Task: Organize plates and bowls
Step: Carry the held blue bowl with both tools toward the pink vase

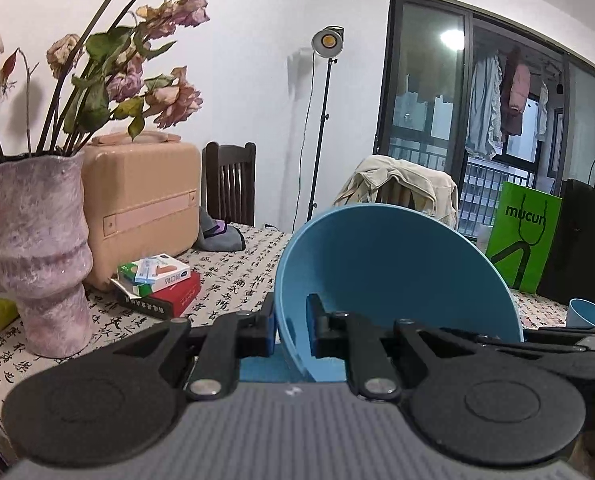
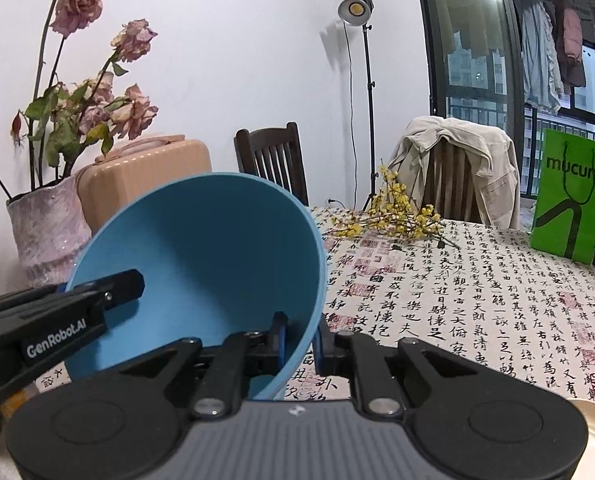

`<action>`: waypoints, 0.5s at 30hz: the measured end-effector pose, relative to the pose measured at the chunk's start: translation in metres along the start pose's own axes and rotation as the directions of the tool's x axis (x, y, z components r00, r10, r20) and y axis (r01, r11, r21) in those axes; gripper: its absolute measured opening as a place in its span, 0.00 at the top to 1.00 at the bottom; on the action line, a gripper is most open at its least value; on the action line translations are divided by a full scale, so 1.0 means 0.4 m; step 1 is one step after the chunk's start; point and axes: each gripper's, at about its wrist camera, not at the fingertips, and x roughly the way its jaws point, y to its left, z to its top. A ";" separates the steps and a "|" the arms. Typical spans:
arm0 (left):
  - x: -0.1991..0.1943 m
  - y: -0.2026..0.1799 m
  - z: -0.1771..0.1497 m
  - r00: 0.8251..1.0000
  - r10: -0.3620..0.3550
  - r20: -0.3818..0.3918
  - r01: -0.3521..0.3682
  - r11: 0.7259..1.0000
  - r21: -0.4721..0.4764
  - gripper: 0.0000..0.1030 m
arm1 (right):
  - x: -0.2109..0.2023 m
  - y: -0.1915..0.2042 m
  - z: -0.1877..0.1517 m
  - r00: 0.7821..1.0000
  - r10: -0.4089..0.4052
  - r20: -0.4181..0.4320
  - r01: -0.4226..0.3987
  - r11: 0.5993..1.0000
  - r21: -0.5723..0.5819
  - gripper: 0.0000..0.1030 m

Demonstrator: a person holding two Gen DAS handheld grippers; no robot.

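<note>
Both cams sit low just behind their own jaws, tilted slightly down, looking across the table (image 2: 477, 288) toward the far wall and window (image 1: 497, 92). Left wrist view sits left of the blue bowl (image 1: 393, 276), right wrist view right of it, both very close. Shared: bowl, vase (image 1: 41, 248), suitcase (image 1: 145, 208), lamp stand (image 2: 357, 8), green bag (image 2: 573, 196).

You can read "mucun" in dark lowercase letters on the green paper bag (image 2: 571, 196) standing at the far right of the table; the same word shows on it in the left wrist view (image 1: 523, 236). "GenRobot.AI" is printed in white on the black body of the left gripper (image 2: 135, 282). The tablecloth (image 2: 477, 300) is covered in columns of black Chinese calligraphy with red seal stamps. Print on the small boxes (image 1: 159, 280) is too small to read.
</note>
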 end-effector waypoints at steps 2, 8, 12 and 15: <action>0.004 0.007 -0.003 1.000 -0.001 -0.004 0.001 1.000 -0.006 0.86 | 0.009 0.004 0.001 1.000 0.003 -0.004 -0.003 1.000 0.000 0.87; 0.019 0.031 -0.009 1.000 0.004 -0.016 -0.005 1.000 -0.025 0.86 | 0.031 0.019 -0.002 1.000 0.014 -0.016 -0.015 1.000 -0.005 0.87; 0.030 0.044 -0.014 1.000 0.008 -0.029 -0.009 0.999 -0.033 0.86 | 0.050 0.026 -0.006 0.999 0.020 -0.032 -0.020 1.000 -0.008 0.87; 0.040 0.051 -0.019 0.999 0.010 -0.040 -0.011 0.999 -0.038 0.86 | 0.060 0.029 -0.009 0.999 0.022 -0.039 -0.022 1.000 -0.010 0.88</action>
